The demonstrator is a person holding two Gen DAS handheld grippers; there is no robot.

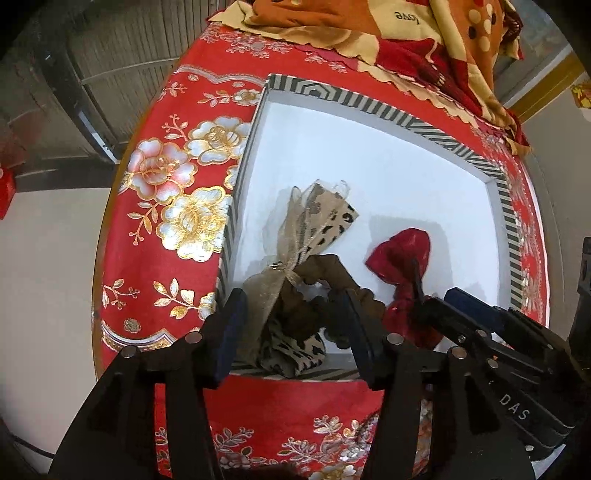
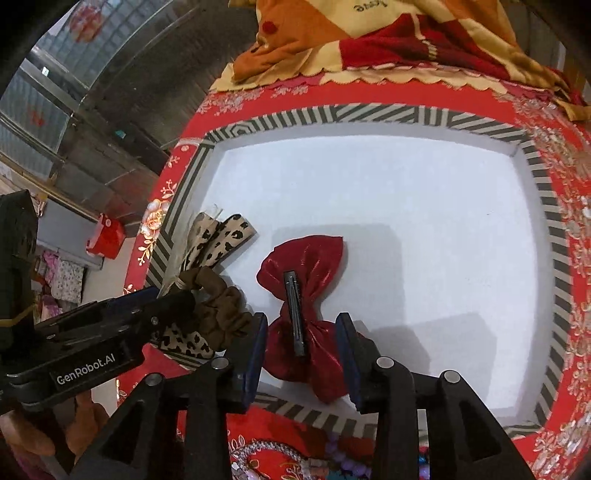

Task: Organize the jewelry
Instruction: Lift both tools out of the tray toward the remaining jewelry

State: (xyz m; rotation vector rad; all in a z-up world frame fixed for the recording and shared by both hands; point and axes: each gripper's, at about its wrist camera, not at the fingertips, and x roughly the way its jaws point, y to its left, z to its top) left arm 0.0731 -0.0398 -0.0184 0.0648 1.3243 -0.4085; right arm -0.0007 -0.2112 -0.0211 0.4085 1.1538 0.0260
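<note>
Overhead, both wrist views looked down on a desk (image 1: 173, 229) draped in a red cloth with gold and silver flowers. A shallow box (image 2: 369, 114) with a black-and-white striped rim and a white floor sat on it.

Left side: the left gripper (image 1: 291, 332) hung over the box's near left corner, jaws standing wide apart. A leopard-print bow (image 1: 314, 221) with a sheer gold ribbon and a brown scrunchie (image 1: 332, 269) lay together on the box floor between and just beyond the jaws; the pads pressed on neither.

Centre: a red shiny bow (image 2: 306, 254) lay on the white floor near the front rim, clip side up, its black clip (image 2: 295, 314) running along the knot.

Right side: the right gripper (image 2: 303, 354) straddled the lower half of the red bow, jaws partly apart, a gap visible on each side of the fabric.

Near edge, right wrist view: beads and a white chain (image 2: 266, 448) lay on the cloth outside the box. A folded orange, red and cream blanket (image 2: 388, 33) lay behind the box.
</note>
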